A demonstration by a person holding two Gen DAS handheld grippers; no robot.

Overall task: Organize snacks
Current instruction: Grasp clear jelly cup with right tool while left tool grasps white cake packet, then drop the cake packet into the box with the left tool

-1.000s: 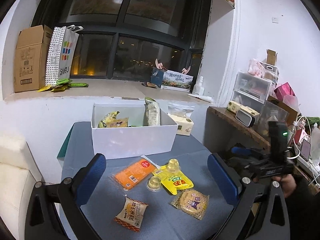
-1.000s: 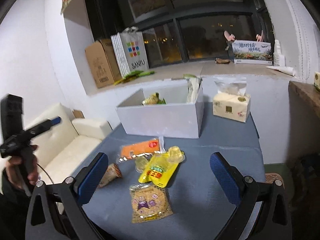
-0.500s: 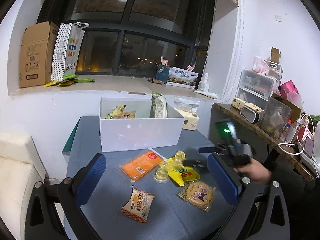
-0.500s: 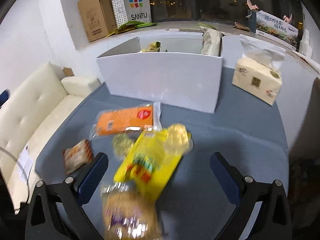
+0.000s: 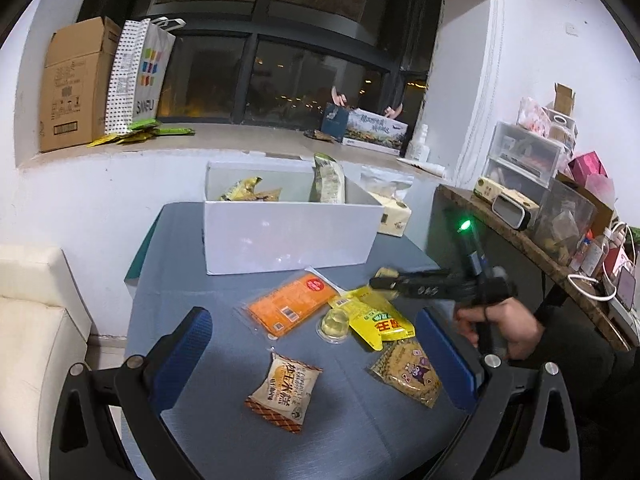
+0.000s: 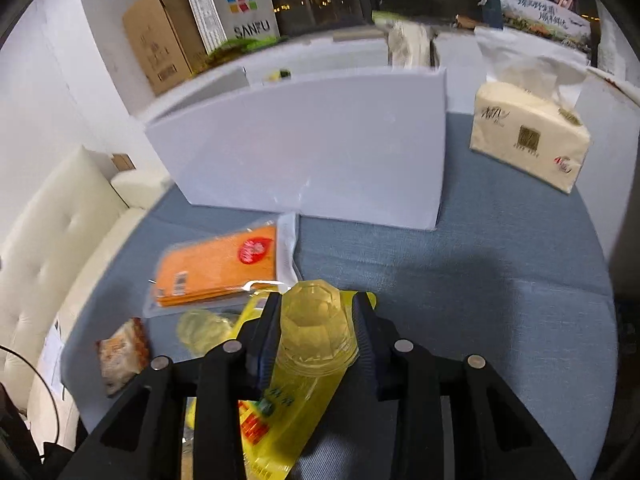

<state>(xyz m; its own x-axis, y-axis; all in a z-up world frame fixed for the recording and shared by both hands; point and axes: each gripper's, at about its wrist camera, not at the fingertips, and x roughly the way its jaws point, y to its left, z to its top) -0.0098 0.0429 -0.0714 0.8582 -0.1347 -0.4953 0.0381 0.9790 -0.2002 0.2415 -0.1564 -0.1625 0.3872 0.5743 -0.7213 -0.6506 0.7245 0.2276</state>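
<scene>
A white box (image 5: 288,232) holding several snack packs stands at the back of the blue table; it also shows in the right wrist view (image 6: 312,148). In front of it lie an orange pack (image 5: 290,304), a yellow pouch (image 5: 378,318), a clear jelly cup (image 5: 334,324), a rice cake pack (image 5: 286,392) and a cookie pack (image 5: 408,372). My right gripper (image 6: 316,320) is shut on a second yellow jelly cup (image 6: 316,328) above the yellow pouch (image 6: 272,420); it shows in the left wrist view (image 5: 384,278). My left gripper (image 5: 312,352) is open and empty above the table's front.
A tissue pack (image 6: 528,132) stands right of the box. A white sofa (image 5: 36,320) is at the left, a cluttered wooden shelf (image 5: 540,216) at the right. A cardboard box (image 5: 72,84) and a shopping bag (image 5: 140,72) stand on the windowsill.
My right gripper moved forward and down to the snacks and closed on a jelly cup. My left gripper shifted slightly and stayed open.
</scene>
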